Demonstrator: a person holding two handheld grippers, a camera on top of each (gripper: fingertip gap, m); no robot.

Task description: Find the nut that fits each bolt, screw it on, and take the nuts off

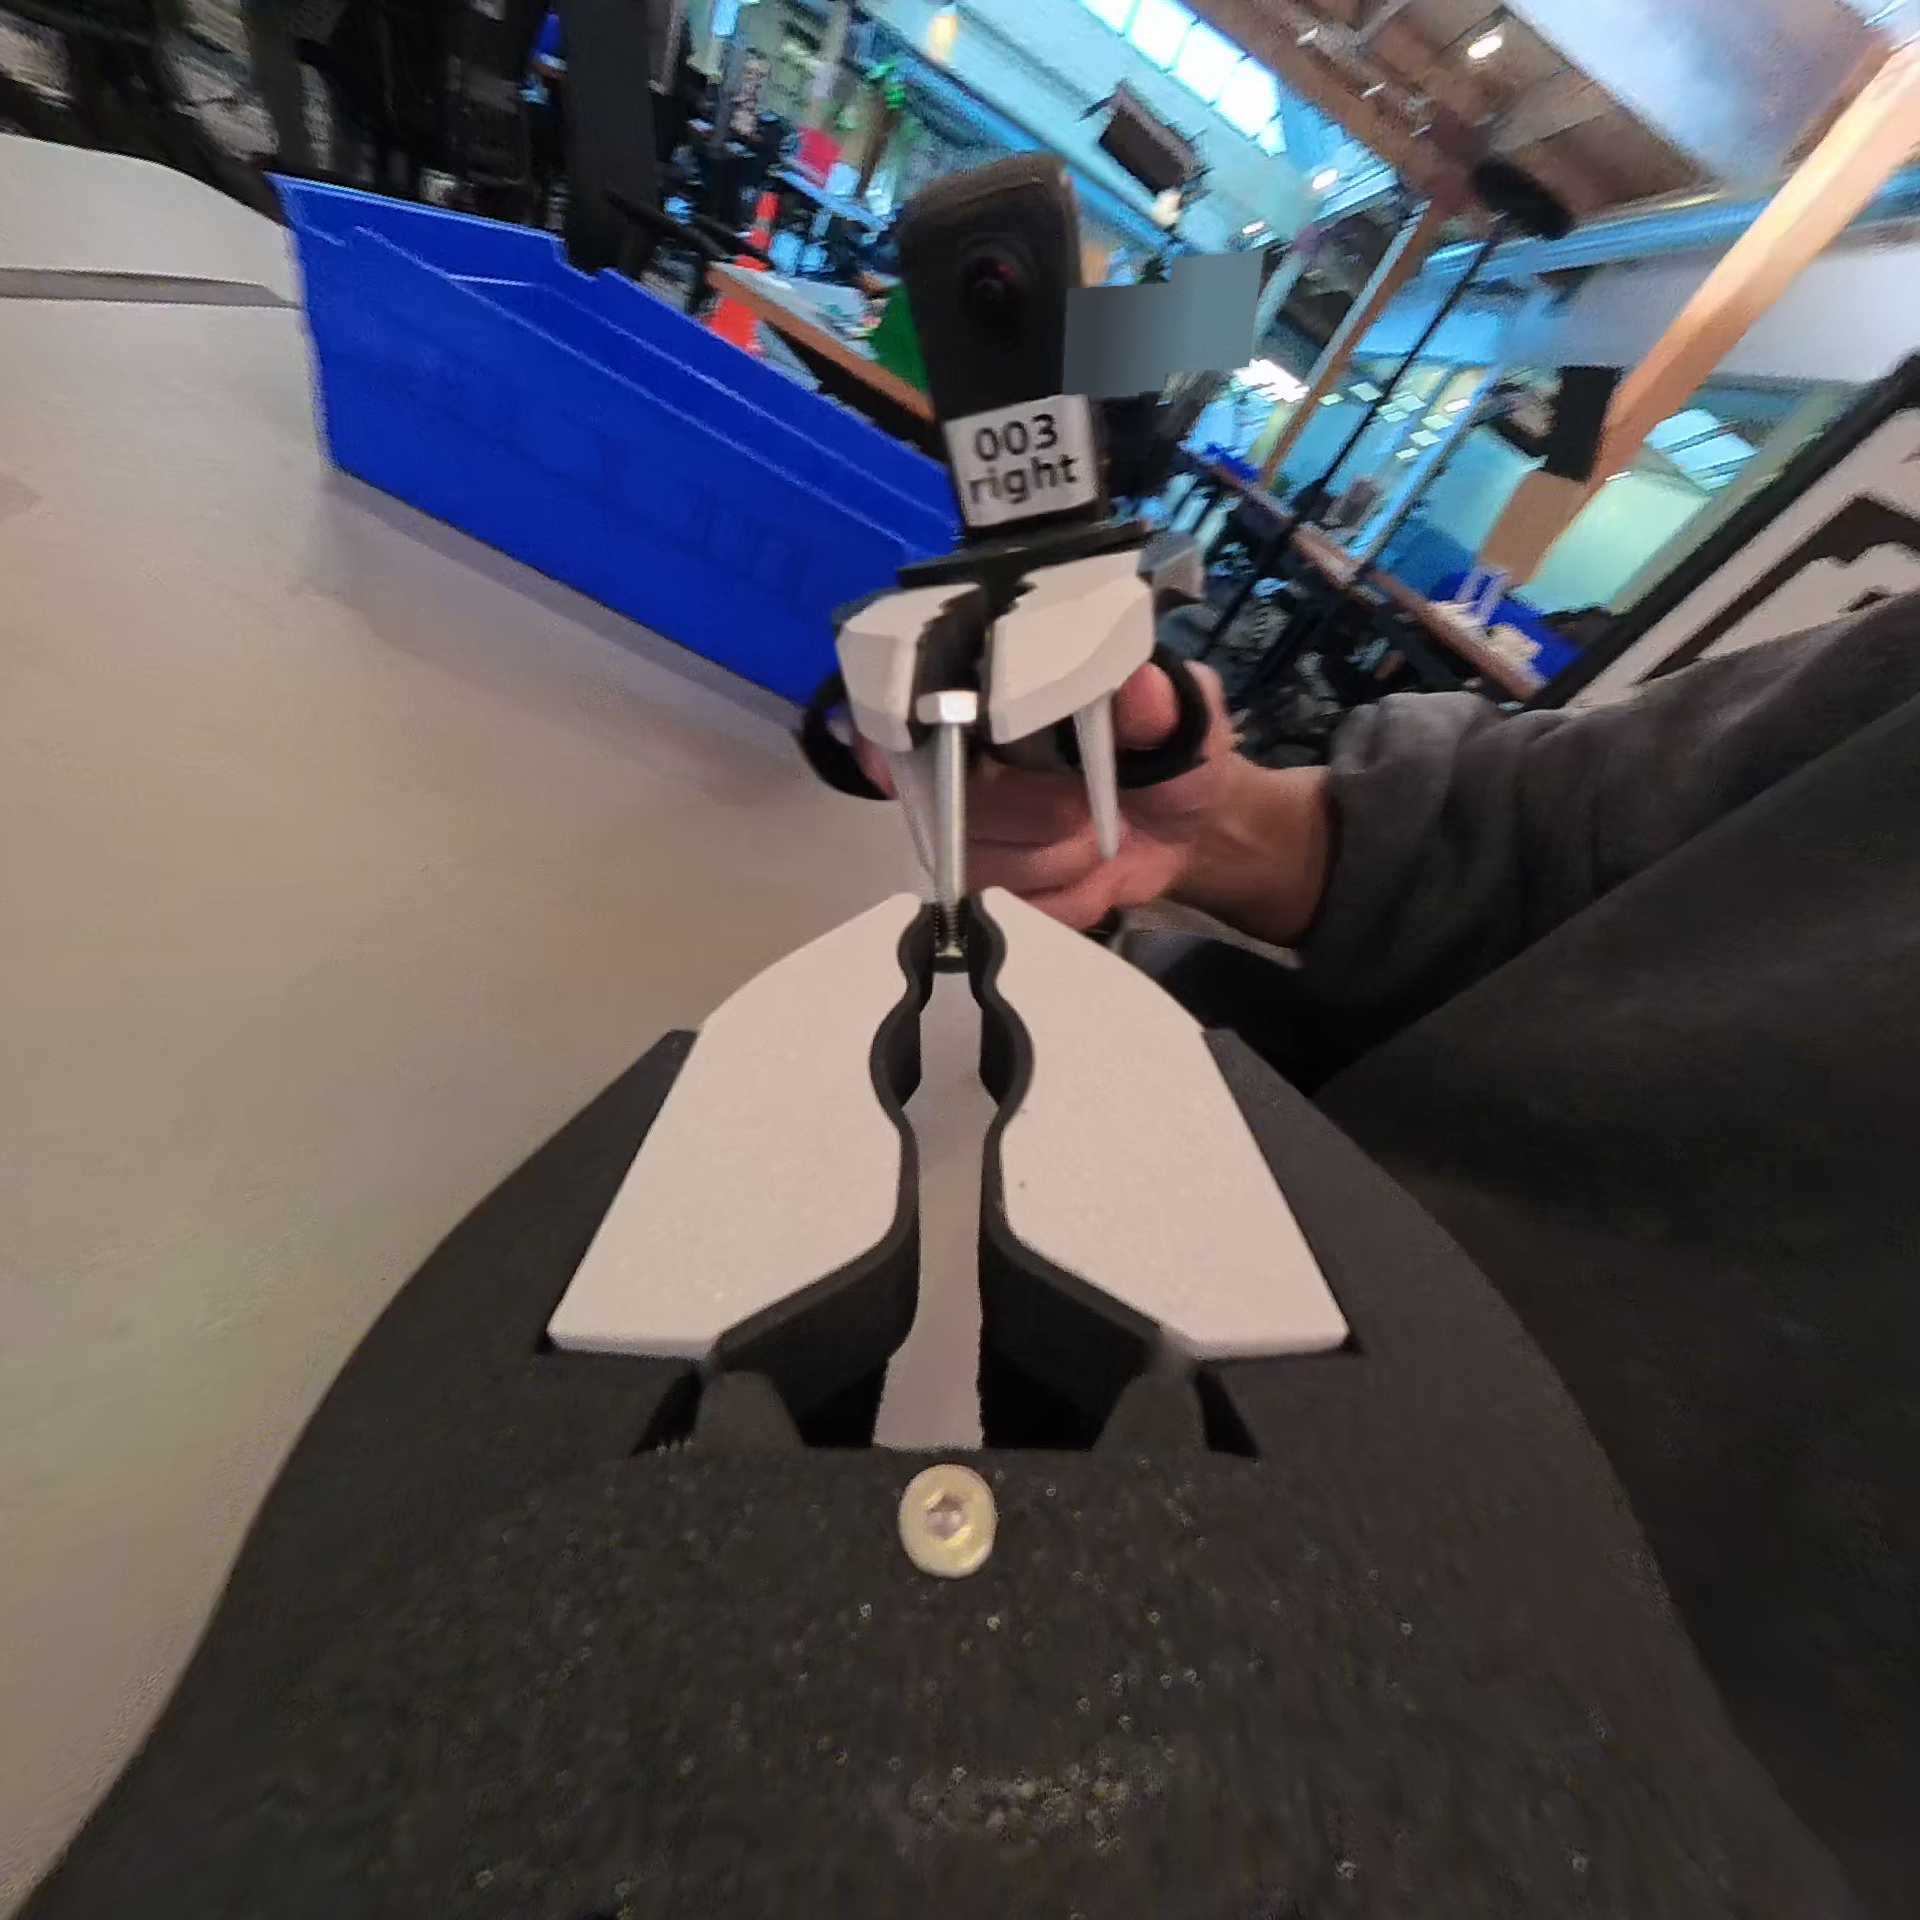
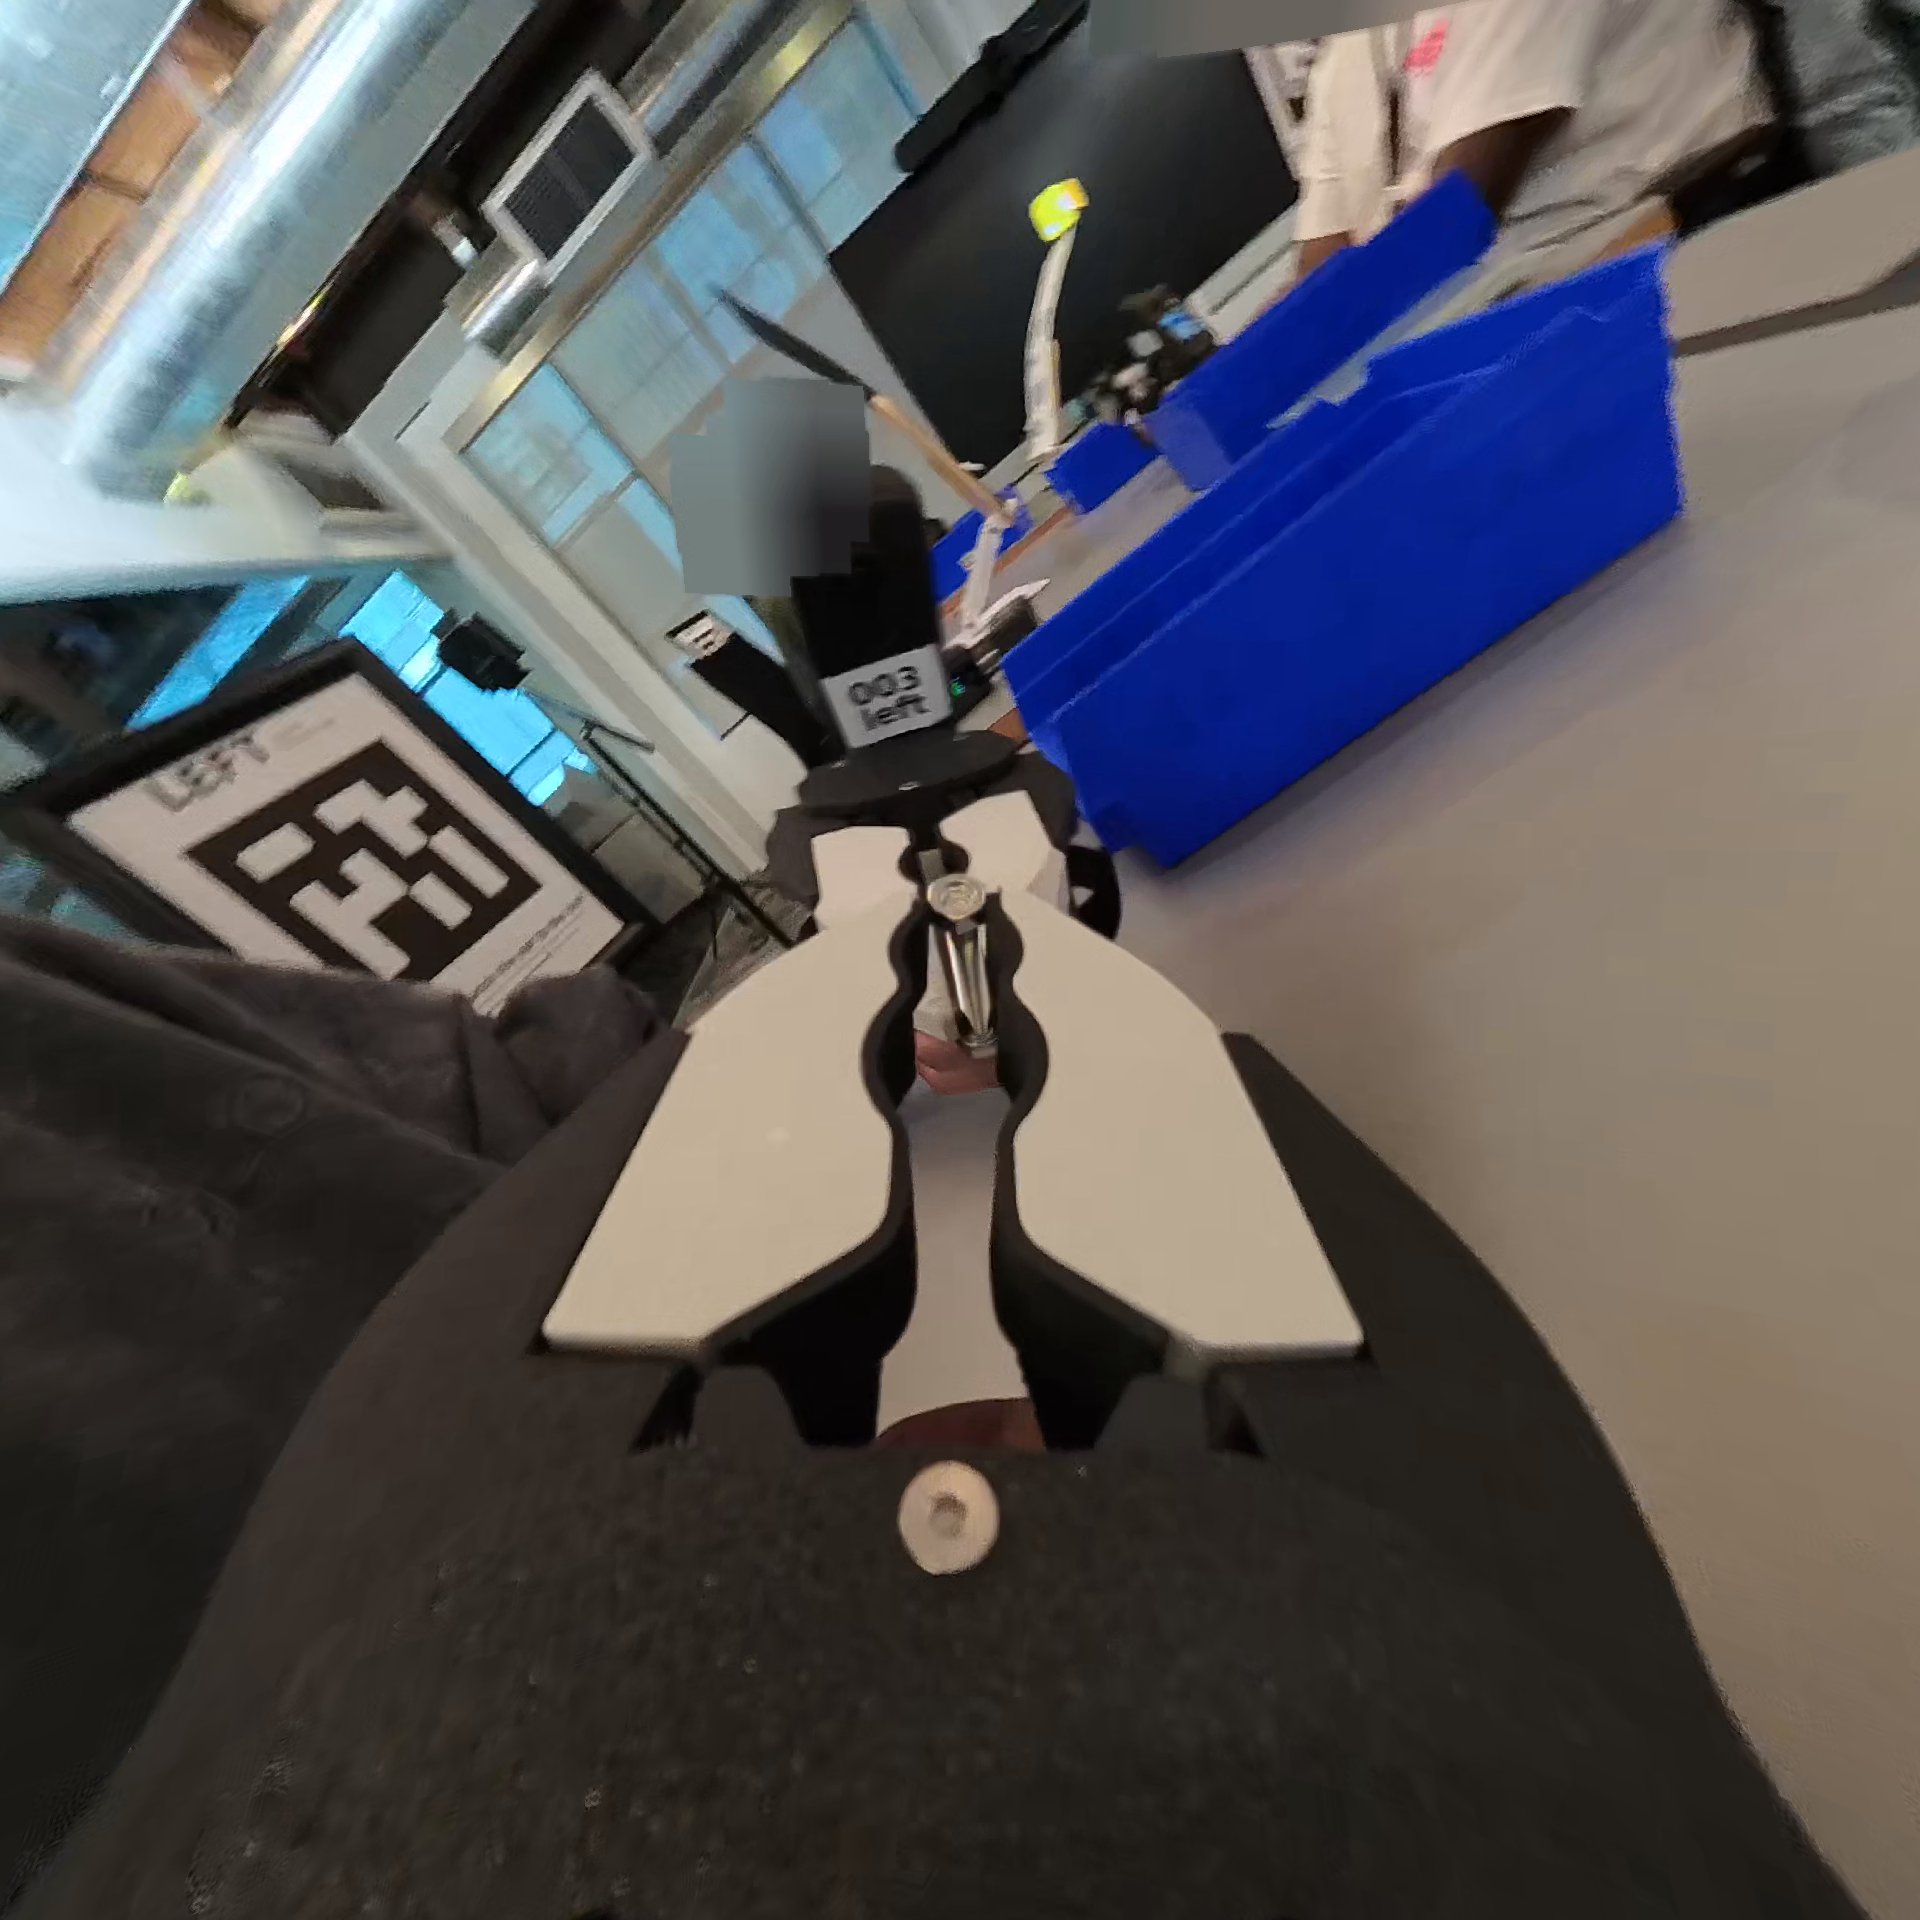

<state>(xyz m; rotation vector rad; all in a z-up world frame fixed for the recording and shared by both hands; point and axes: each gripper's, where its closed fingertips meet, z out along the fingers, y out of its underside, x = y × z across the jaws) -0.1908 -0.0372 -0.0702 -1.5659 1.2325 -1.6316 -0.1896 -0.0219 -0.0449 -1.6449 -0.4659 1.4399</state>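
In the left wrist view the left claw [image 1: 951,940] fills the lower centre of the frame, its grey fingers [image 1: 800,1132] drawn narrow and pinching, right at their tips, the threaded end of a silver bolt [image 1: 953,821]; a small nut [image 1: 948,948] appears to sit on that thread between the tips, though it is too small to make out clearly. The bolt runs up the middle of the frame to its hex head [image 1: 947,710], which is clamped in the right claw [image 1: 961,717], so both claws hold the same bolt from opposite ends above the pale counter [image 1: 312,831]. Just behind, right of centre, a bare hand [image 1: 1174,821] in a dark sleeve [image 1: 1507,790] grips the right tool's black handle. Farther back, in the upper left, a blue bin [image 1: 582,436] stands on the counter. In the right wrist view the right claw [image 2: 957,914] rises from the bottom centre, closed narrow on the bolt head [image 2: 957,898] at its tips, and the shank [image 2: 966,987] shows in the gap between the fingers [image 2: 1143,1164]. Directly beyond, at frame centre, the left claw [image 2: 971,1039] faces back with its black camera mount above. To the right, more blue bins [image 2: 1351,644] sit on the counter [image 2: 1558,1039]; at the left edge stands a black-and-white marker board [image 2: 353,852], and a person in a light shirt [image 2: 1507,104] stands at the upper right.
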